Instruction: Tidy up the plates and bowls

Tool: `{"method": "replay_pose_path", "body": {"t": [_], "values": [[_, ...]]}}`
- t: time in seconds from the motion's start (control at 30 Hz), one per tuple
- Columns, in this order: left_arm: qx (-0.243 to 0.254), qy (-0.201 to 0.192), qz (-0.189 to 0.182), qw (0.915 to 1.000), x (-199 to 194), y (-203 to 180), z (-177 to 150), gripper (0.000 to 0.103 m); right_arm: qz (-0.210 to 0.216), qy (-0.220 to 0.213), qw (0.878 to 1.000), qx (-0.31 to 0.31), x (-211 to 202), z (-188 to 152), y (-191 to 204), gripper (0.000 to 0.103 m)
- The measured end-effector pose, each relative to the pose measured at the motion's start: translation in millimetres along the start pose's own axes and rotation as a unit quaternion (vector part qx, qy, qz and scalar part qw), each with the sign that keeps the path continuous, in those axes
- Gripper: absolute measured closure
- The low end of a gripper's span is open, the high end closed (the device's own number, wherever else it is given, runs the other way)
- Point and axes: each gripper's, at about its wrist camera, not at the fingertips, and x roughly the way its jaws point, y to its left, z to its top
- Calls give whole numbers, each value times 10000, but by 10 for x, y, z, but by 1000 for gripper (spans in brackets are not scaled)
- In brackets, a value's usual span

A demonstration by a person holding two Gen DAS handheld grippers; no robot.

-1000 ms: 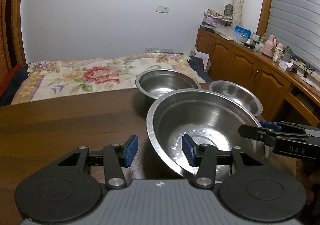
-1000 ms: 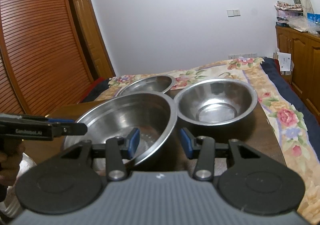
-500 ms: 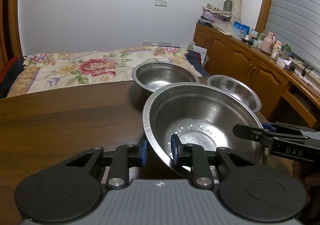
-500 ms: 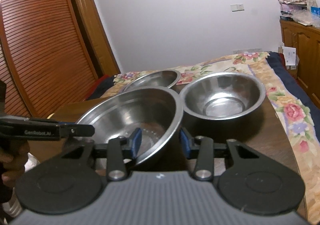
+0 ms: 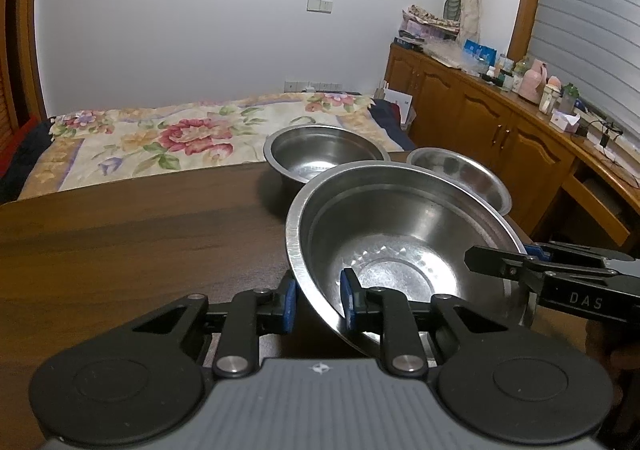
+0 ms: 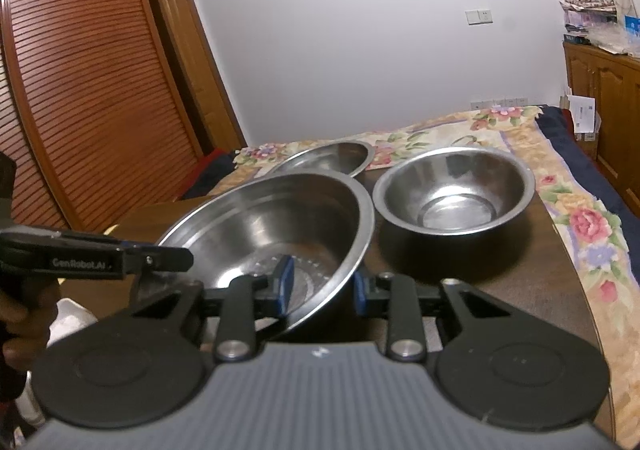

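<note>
A large steel bowl [image 5: 400, 234] sits nearest on the dark wooden table [image 5: 140, 250]. My left gripper [image 5: 318, 300] is shut on its near left rim, one blue pad outside the wall and one inside. In the right wrist view the same large bowl [image 6: 260, 218] has its right rim between the jaws of my right gripper [image 6: 320, 286]. Those jaws are closing, and the inner pad still stands off the wall. Behind it are a deeper bowl [image 5: 324, 150] [image 6: 452, 186] and a shallow bowl [image 5: 460, 174] [image 6: 332, 156].
A bed with a floral cover [image 5: 180, 134] lies beyond the table's far edge. Wooden cabinets [image 5: 480, 118] topped with bottles and clutter run along the right. A slatted wooden wardrobe door [image 6: 80, 90] stands on the left. A hand [image 6: 16, 314] holds the left gripper.
Both pairs of jaws have narrowed around the large bowl's rim, the left from wide apart to a grip. Neither hand has shifted much, and the bowls stay where they were.
</note>
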Motion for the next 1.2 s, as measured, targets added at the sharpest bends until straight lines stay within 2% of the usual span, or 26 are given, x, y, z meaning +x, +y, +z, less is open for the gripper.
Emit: {"method": "replay_pose_path", "body": {"t": [0.67, 1.2], "values": [[111, -133, -117, 9998, -422, -87, -178, 79, -47, -17, 10000, 62, -319, -93, 180, 71], [6, -37, -313, 9995, -691, -135, -662, 79, -150, 138, 9997, 100, -558, -450, 316, 71]]}}
